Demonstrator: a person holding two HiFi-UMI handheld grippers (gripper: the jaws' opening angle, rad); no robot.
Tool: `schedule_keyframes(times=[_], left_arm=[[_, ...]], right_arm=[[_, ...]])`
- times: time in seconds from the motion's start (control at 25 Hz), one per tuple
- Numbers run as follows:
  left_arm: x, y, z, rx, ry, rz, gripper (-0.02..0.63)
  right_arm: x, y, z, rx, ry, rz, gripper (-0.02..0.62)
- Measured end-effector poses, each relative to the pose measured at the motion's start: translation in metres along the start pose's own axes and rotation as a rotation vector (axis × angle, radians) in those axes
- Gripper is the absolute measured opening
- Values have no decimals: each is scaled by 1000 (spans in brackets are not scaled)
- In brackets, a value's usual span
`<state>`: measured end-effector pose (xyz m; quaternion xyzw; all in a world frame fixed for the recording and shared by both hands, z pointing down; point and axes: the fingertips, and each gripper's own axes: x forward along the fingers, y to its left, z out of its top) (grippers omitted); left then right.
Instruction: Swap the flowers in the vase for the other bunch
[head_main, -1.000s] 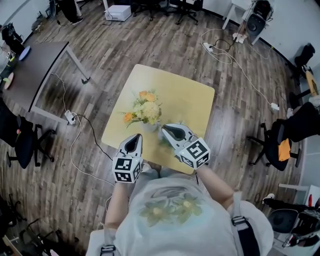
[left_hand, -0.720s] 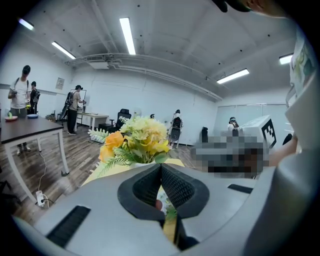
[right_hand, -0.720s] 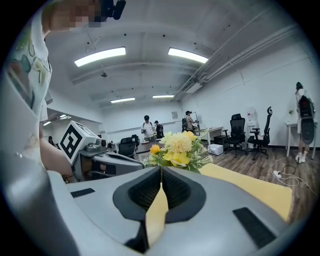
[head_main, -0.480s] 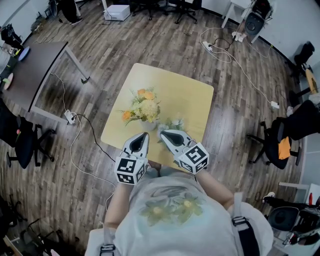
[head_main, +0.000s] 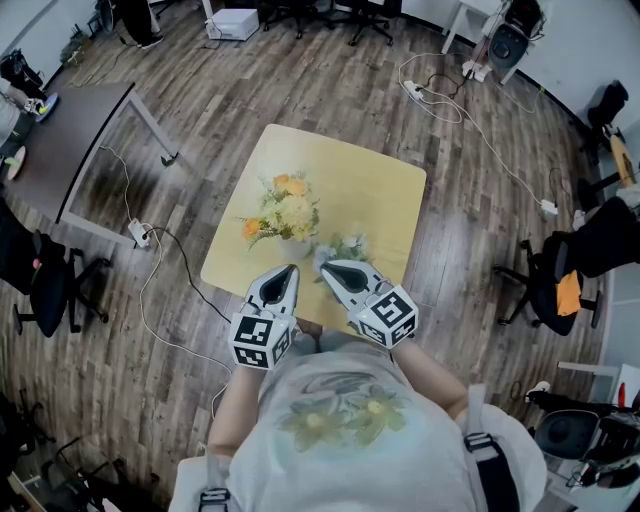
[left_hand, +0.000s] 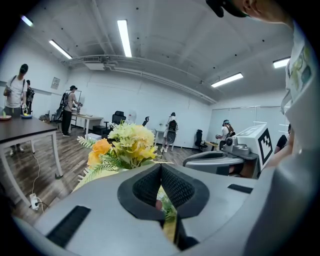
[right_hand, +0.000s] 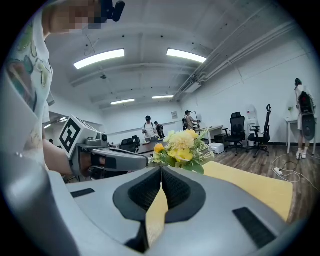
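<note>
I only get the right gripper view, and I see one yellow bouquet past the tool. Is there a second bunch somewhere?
Observer: Yes. The head view shows a pale bunch lying on the yellow table, just ahead of the right tool.
Visitor: Is the other tool holding anything?
Observer: No. The left gripper view shows the left tool with its jaws together and nothing gripped.
Visitor: Where is my bouquet compared with that pale bunch?
Observer: From above, the yellow and orange bouquet stands to its left, beyond the left tool.
</note>
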<state>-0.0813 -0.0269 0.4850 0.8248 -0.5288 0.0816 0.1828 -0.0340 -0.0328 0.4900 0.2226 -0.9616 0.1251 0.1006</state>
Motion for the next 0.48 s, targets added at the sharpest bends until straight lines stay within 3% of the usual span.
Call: schedule_keyframes(times=[0.48], left_arm=[[-4,4,-3,-3,20,7,17]], right_arm=[[-2,1,-4,1,23,-1,43]])
